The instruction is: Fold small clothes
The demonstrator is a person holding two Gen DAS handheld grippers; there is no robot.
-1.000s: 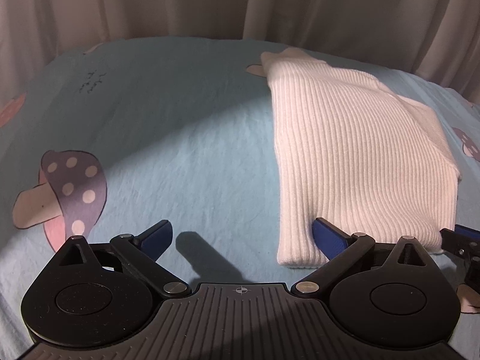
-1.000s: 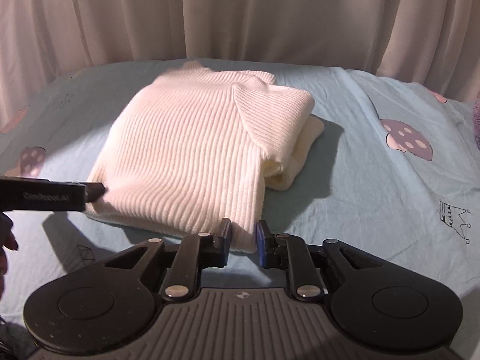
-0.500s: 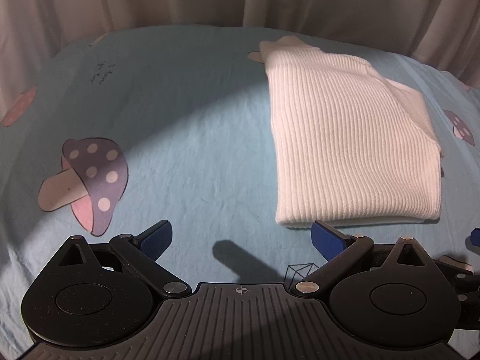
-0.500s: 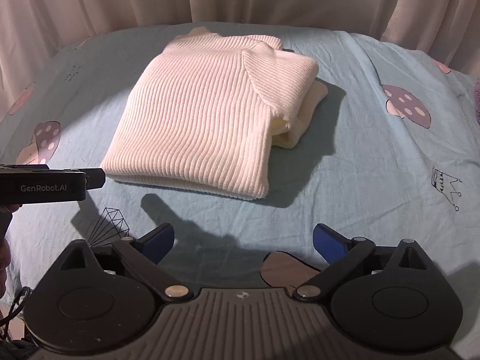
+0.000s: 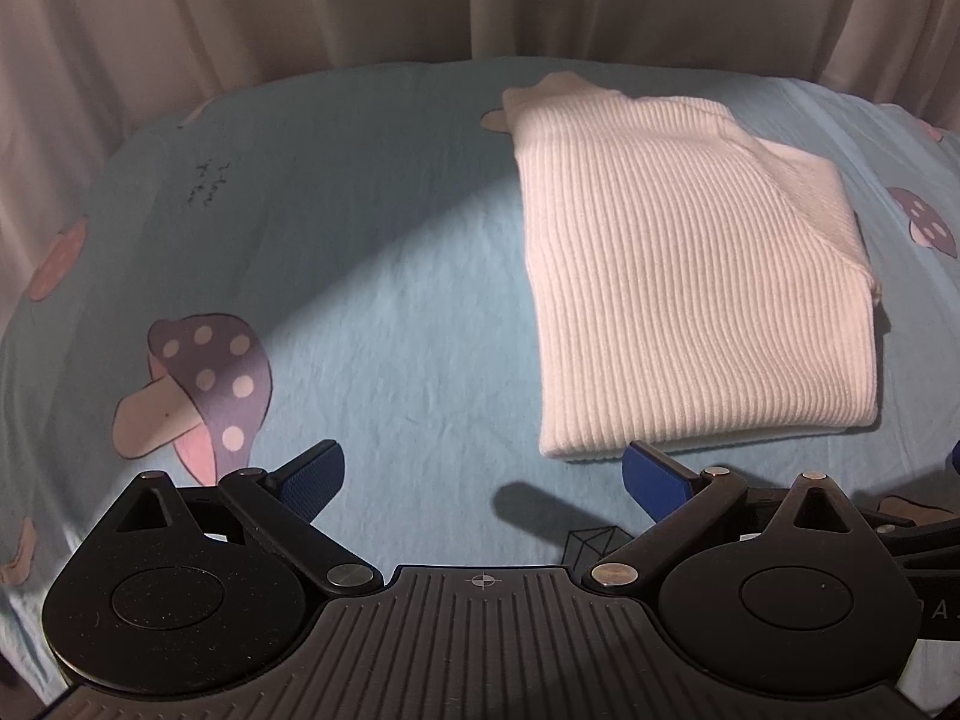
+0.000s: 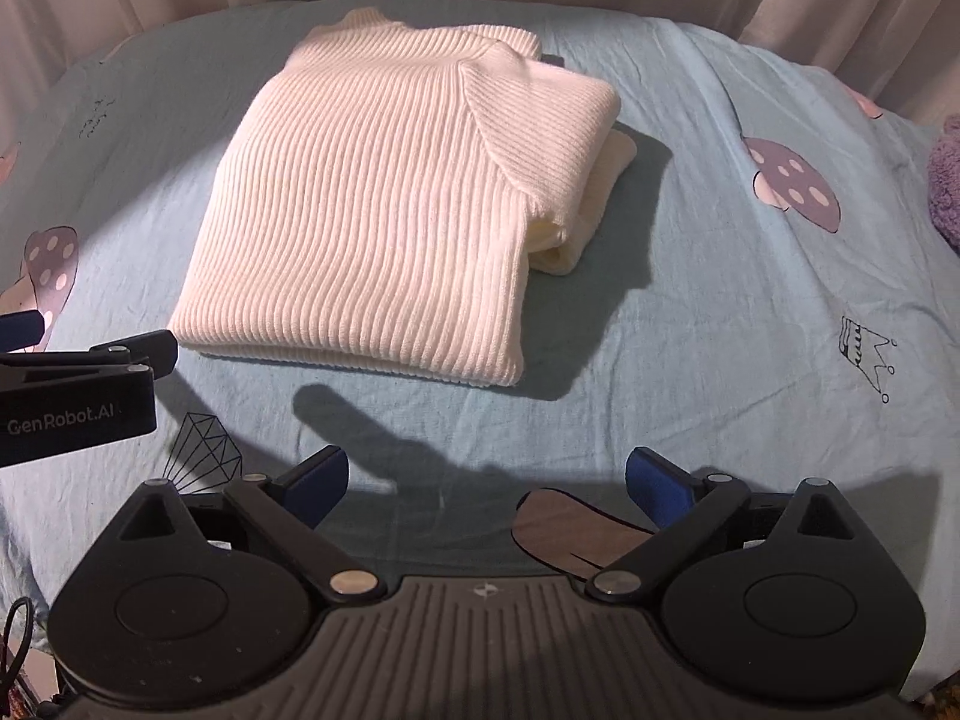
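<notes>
A: Nearest to us, in the left wrist view, the left gripper (image 5: pixel 483 474) has its jaws spread wide with only the sheet (image 5: pixel 384 324) between them. Just beyond its right fingertip (image 5: pixel 651 471) lies the near edge of the sweater (image 5: pixel 690 276); we cannot tell whether they touch.

B: In the right wrist view, our right gripper (image 6: pixel 486 480) is equally wide apart and holds nothing. Here the sweater (image 6: pixel 390 198) sits clear of both blue pads, folded flat on the sheet (image 6: pixel 690 330).

A: Our view misses the tucked layers along the sweater's right side.

B: We see them: a folded sleeve on top and a creamy roll beneath. We also catch the left gripper (image 6: pixel 90 360) at our left edge, beside the sweater's near corner, and a diamond print (image 6: pixel 204 450).

A: Only we see the whole big mushroom print (image 5: pixel 198 390). Farthest back, curtains (image 5: pixel 360 0).

B: And a purple fuzzy thing (image 6: pixel 945 180) at our right edge.
</notes>
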